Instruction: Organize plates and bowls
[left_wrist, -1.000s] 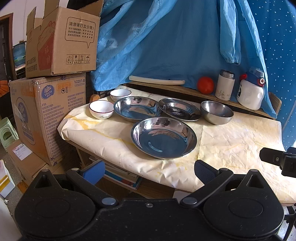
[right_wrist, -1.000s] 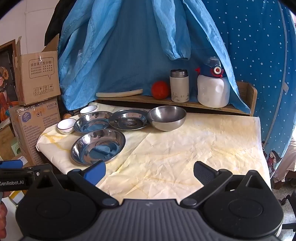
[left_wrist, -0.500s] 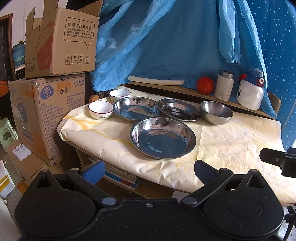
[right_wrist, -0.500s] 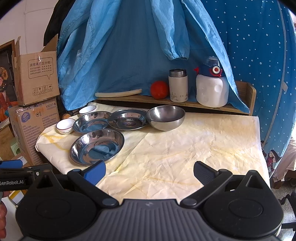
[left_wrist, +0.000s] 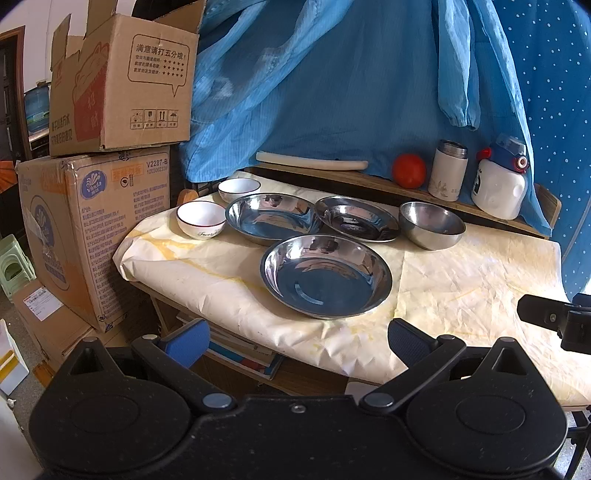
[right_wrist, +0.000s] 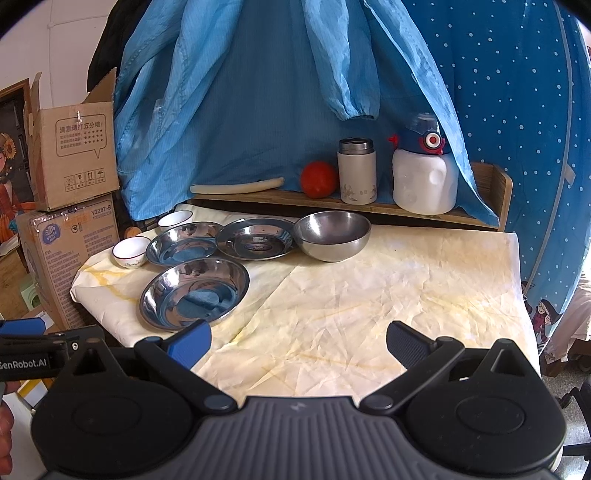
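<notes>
Change since earlier: almost nothing; both views have crept slightly nearer the desk (right_wrist: 369, 295), and no dish has shifted.
Left gripper (left_wrist: 295, 334): spread wide, holding nothing, hovering off the desk's near edge and pointing at the nearest plate.
Right gripper (right_wrist: 297, 338): also spread and empty, over the bare right half of the cloth-covered desk.
Front steel plate (left_wrist: 327, 276): alone toward the near edge, just in front of the back row.
Back row: second steel plate (left_wrist: 271, 218) and third steel plate (left_wrist: 356, 218) side by side, rims touching or overlapping, with the steel bowl (left_wrist: 431, 224) just beside them on the right.
White bowls: near white bowl (left_wrist: 201, 219) at the left end of the row, far white bowl (left_wrist: 239, 189) behind it; apart from each other.
Shelf items: tomato (left_wrist: 409, 170), flask (left_wrist: 449, 169) and water bottle (left_wrist: 500, 184) stand on the back shelf, not part of the sorting.
Progress: seemingly at the very start; every plate and bowl lies singly, nothing stacked or nested.
Left to do: likely stack the three steel plates, nest the two white bowls, and place the steel bowl.
Probable next step: left gripper reaches for the front plate's rim, as it is closest.
</notes>
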